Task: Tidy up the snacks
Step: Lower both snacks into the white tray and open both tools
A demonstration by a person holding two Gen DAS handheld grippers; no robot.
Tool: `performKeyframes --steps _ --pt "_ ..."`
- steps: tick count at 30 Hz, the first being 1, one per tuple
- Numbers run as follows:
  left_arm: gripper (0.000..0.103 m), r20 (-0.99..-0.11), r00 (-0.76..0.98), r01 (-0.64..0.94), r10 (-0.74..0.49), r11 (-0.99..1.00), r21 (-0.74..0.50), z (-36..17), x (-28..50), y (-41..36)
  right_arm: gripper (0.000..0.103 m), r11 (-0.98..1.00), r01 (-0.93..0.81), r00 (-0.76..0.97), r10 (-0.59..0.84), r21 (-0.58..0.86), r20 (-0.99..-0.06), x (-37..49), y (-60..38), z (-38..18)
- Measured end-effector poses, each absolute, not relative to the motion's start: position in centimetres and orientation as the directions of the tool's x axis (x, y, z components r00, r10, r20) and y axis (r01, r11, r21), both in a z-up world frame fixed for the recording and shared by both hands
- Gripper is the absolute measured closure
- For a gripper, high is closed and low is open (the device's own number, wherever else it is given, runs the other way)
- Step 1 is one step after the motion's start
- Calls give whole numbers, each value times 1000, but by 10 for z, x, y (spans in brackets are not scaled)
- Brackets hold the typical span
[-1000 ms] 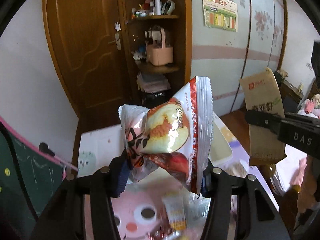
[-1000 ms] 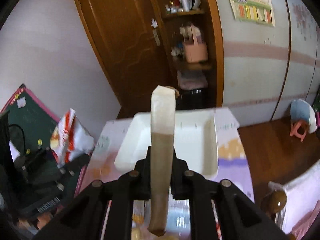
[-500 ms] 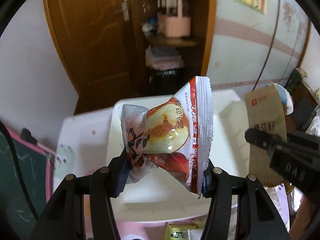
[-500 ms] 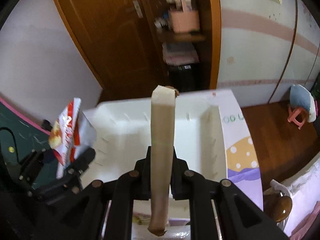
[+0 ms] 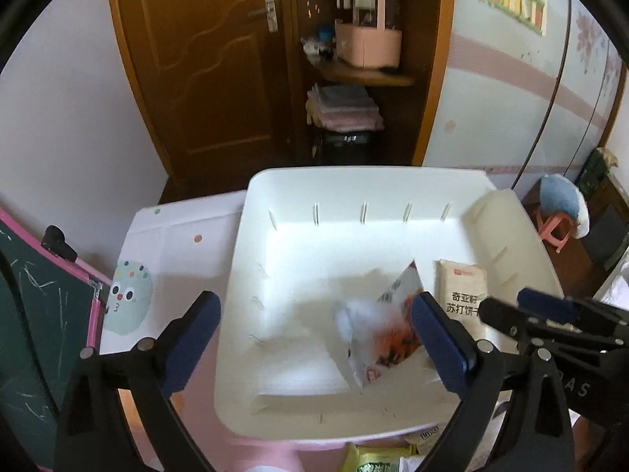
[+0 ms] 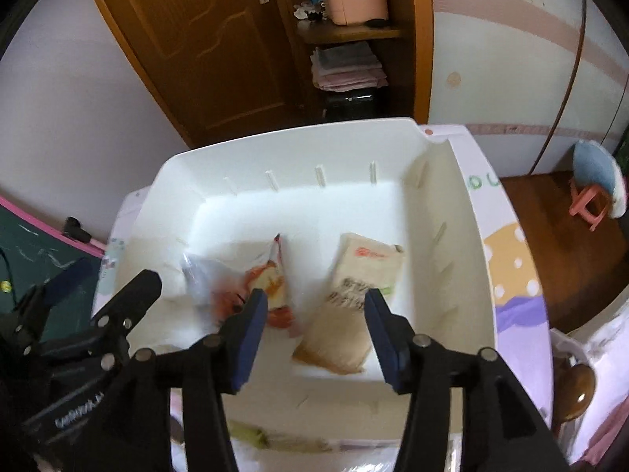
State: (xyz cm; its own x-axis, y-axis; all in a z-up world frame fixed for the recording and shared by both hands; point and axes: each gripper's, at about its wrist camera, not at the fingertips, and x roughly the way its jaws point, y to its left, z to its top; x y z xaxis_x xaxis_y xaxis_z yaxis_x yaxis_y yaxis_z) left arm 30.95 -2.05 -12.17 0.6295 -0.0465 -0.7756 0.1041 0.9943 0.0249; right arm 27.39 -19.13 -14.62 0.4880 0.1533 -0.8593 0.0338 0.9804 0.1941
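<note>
Right wrist view, two snack packets (image 6: 251, 283) (image 6: 354, 287), one seemingly blurred, both tongs (image 6: 314, 310) (image 5: 314, 330) spread.

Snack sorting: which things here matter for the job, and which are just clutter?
Job: white bin; red-and-white snack bag; beige cracker packet; green snack packet on the table.
Clutter: chalkboard; pink organizer; folded towels; pink stool.

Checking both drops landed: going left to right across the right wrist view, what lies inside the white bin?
Red-and-white snack bag → beige cracker packet, both lying loose on the floor of the white bin.
</note>
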Motion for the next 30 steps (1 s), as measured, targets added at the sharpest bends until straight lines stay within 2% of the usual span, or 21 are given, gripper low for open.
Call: performKeyframes --steps 10,13,20,30 --pt "7 -684 727 144 -56 987 72 -67 248 -30 47 967 22 535 204 255 -820 232 -191 -115" --pt "6 -693 718 158 -67 985 70 -53 232 -32 47 959 15 554 228 283 -801 217 -194 -103" --pt "6 -678 728 140 -104 990 -1 -18 185 -24 47 969 -44 634 216 244 -743 175 -191 -63" --pt "5 -682 722 147 -118 989 -16 2 117 -17 47 962 -159 747 263 220 -611 102 -189 -19"
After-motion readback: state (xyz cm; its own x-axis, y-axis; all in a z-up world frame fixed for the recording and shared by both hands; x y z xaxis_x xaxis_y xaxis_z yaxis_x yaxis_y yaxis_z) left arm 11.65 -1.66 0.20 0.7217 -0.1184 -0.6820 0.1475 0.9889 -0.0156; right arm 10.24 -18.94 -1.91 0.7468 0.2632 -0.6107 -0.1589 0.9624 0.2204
